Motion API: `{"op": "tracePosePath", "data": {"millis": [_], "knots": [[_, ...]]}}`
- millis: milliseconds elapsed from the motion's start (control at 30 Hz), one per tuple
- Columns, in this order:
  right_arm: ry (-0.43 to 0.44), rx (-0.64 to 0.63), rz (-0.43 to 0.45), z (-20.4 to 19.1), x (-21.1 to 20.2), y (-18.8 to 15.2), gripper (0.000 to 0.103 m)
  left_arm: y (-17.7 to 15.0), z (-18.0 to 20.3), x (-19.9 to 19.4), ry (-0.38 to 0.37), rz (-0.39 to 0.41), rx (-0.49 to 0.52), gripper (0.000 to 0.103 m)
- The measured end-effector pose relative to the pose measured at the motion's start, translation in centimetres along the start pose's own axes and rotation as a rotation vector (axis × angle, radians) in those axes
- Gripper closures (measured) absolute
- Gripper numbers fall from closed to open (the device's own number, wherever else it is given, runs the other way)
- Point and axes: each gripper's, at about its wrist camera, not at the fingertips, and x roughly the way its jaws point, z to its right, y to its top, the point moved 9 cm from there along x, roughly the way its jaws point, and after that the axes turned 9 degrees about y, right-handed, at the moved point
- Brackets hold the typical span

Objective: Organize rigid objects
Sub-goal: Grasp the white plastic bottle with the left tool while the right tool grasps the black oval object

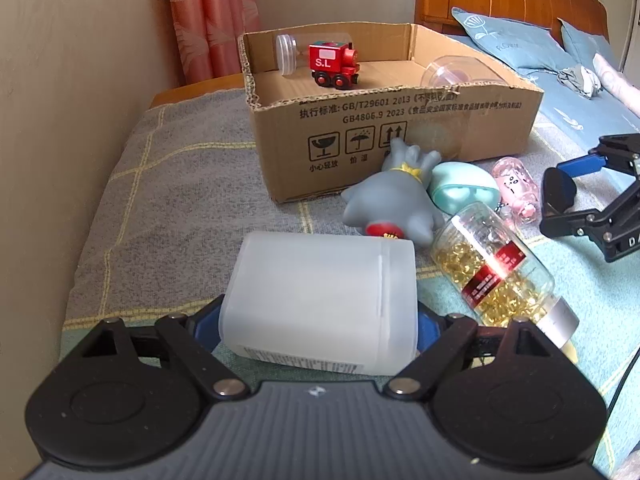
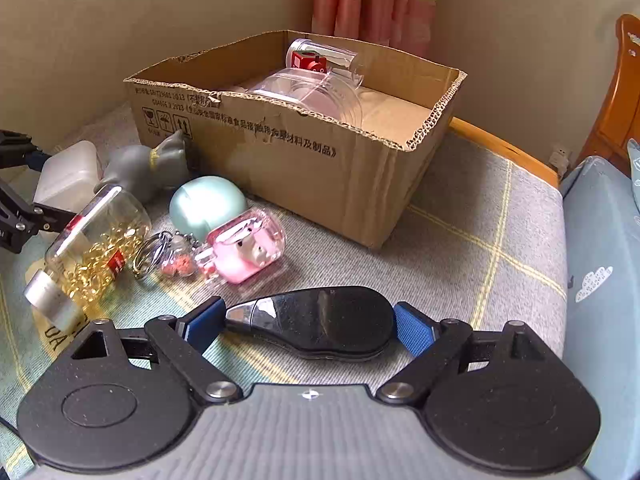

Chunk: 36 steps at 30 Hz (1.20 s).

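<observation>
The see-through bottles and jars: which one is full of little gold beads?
The clear bottle with the red label and silver cap, lying on the bed beside the grey toy. The jars inside the cardboard box look empty.

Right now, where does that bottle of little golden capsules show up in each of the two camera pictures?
Left wrist view: the capsule bottle lies on its side right of centre, beside the frosted container.
Right wrist view: the bottle lies at the far left, silver cap nearest the camera.
Shared landmark: the cardboard box behind it.
</observation>
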Motion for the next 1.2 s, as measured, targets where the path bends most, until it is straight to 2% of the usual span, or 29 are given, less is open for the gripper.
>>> {"op": "tracePosePath", "data": {"millis": [267,333,433,533,600,800,900,1200], "knots": [[0.015,0.02,-0.025,-1.3,-1.4,-1.8,0.009,0.1,-0.2,-0.5,-0.007,0.003,0.033,0.012],[0.008,0.026,-0.026,-1.1,-1.3,-1.9,0.004,0.3,-0.3,-0.6,-0.013,0.006,0.036,0.012],[0.003,0.026,-0.02,-0.9,-1.1,-1.8,0.002,0.7,-0.2,-0.6,-0.022,0.009,0.043,0.012],[0.004,0.025,-0.019,-1.0,-1.0,-1.7,0.004,1.1,-0.1,-0.5,-0.037,0.014,0.038,0.013],[0.01,0.023,-0.017,-1.2,-1.1,-1.6,0.01,1.2,0.0,-0.3,-0.051,0.008,0.032,0.017],[-0.033,0.048,-0.033,-1.5,-1.5,-1.7,0.01,1.1,-0.1,-0.3,-0.05,-0.011,0.021,0.02],[-0.054,0.08,-0.052,-1.3,-1.8,-1.8,0.01,1.2,-0.4,-1.2,-0.048,-0.008,0.008,0.02],[-0.021,0.065,-0.021,-2.8,-4.9,-0.5,0.01,3.4,-0.4,-5.4,-0.056,0.056,0.027,0.02]]}}
